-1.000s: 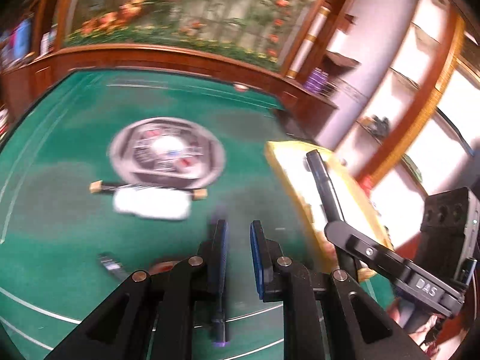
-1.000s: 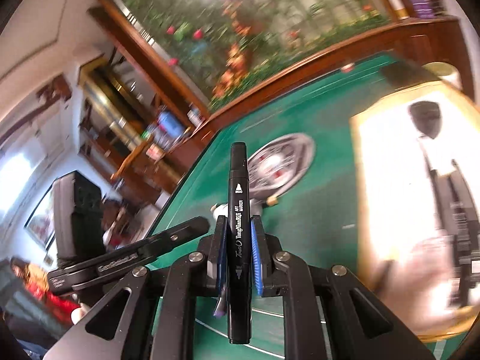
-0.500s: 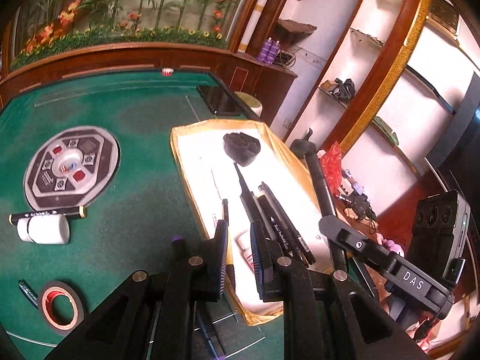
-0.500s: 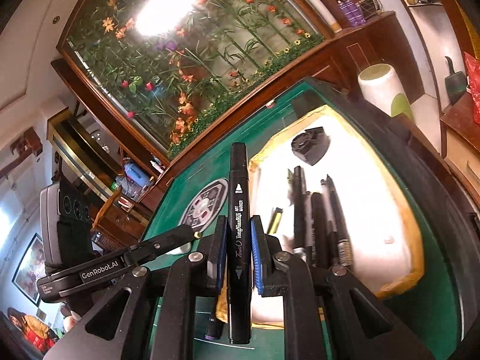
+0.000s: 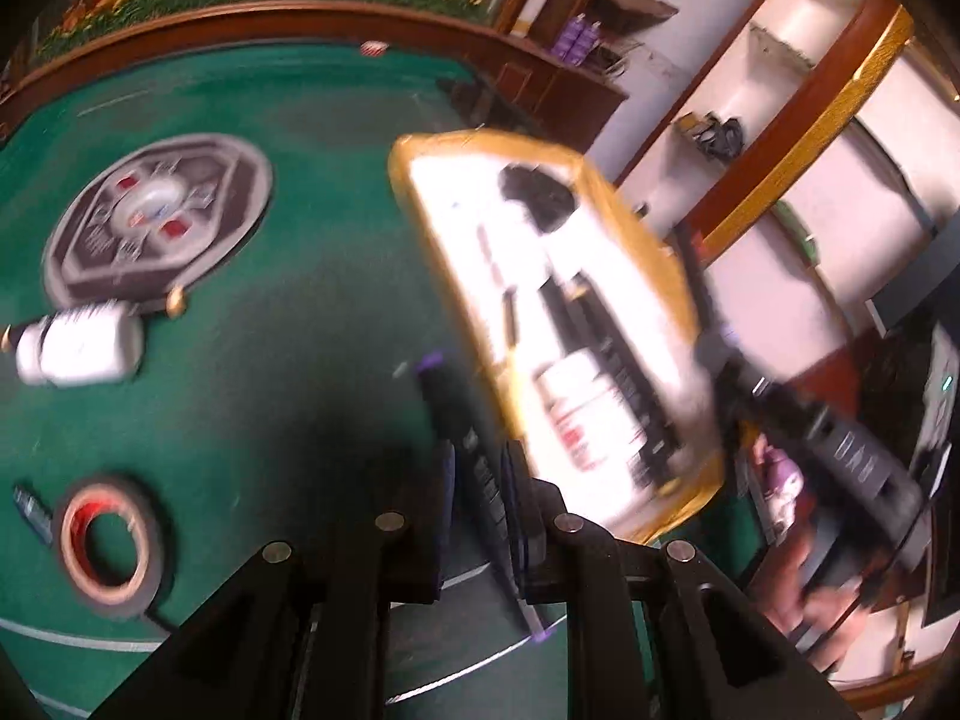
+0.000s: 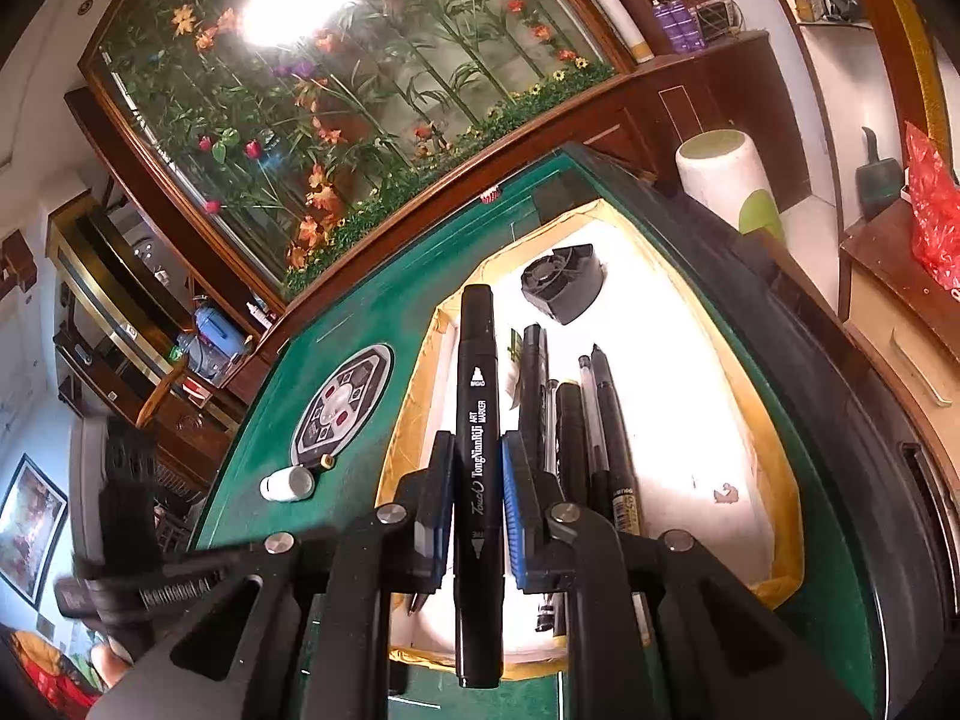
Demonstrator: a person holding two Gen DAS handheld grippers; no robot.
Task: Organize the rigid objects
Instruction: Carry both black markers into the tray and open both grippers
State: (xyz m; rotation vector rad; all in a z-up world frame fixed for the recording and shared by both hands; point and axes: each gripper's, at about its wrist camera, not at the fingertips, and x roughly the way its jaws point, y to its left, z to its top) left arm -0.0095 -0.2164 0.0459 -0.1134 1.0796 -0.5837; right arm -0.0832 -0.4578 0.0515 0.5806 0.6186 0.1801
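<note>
Both grippers clamp markers above the green table (image 6: 384, 306).

The right gripper (image 6: 478, 498) tilts down over the white tray (image 6: 678, 396), pinching a black art marker (image 6: 478, 420) lengthwise. The left gripper (image 5: 480, 498) angles more steeply beside the tray's edge, gripping a purple-tipped marker (image 5: 474, 456).

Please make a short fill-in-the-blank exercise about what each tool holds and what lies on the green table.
1. The right tool is shut on a black ____.
2. Several pens lie in the ____-rimmed tray.
3. The small bottle lying on the green table is ____.

Missing words: marker; yellow; white
</note>
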